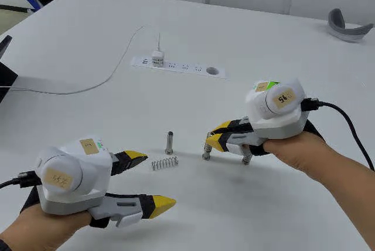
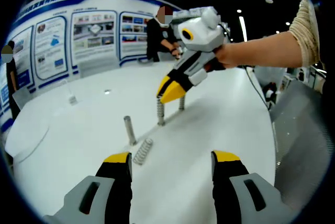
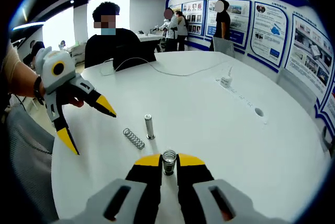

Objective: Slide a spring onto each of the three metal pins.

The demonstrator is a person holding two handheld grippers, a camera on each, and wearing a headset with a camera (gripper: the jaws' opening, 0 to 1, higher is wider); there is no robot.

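The right gripper (image 1: 218,134) was closed on the seated spring (image 3: 168,157). The coil's top stood between its yellow tips, and the pin ran straight down beneath them. A second pin (image 1: 246,157), also wearing a spring, stood behind those tips under the gripper's body. The left gripper (image 1: 147,179) hovered over the table (image 1: 263,40) with its jaws wide apart and empty. The loose spring (image 2: 142,150) lay on its side just ahead of the left tips, and the bare pin (image 2: 129,130) stood upright just beyond it.

The step in hand looked like settling this coil fully down its pin. To do that well, the push should run straight along the pin, since any sideways lean would likely bind the coil or tip the pin. The jaws should part before the gripper lifts, so the spring is not dragged back up.

One pin and one spring remained. The loose spring would probably roll or squirt out under a hard pinch. It would be better to take it lightly across the coil near one end and turn it upright. Its open end should then be centred over the bare pin before it is let go.
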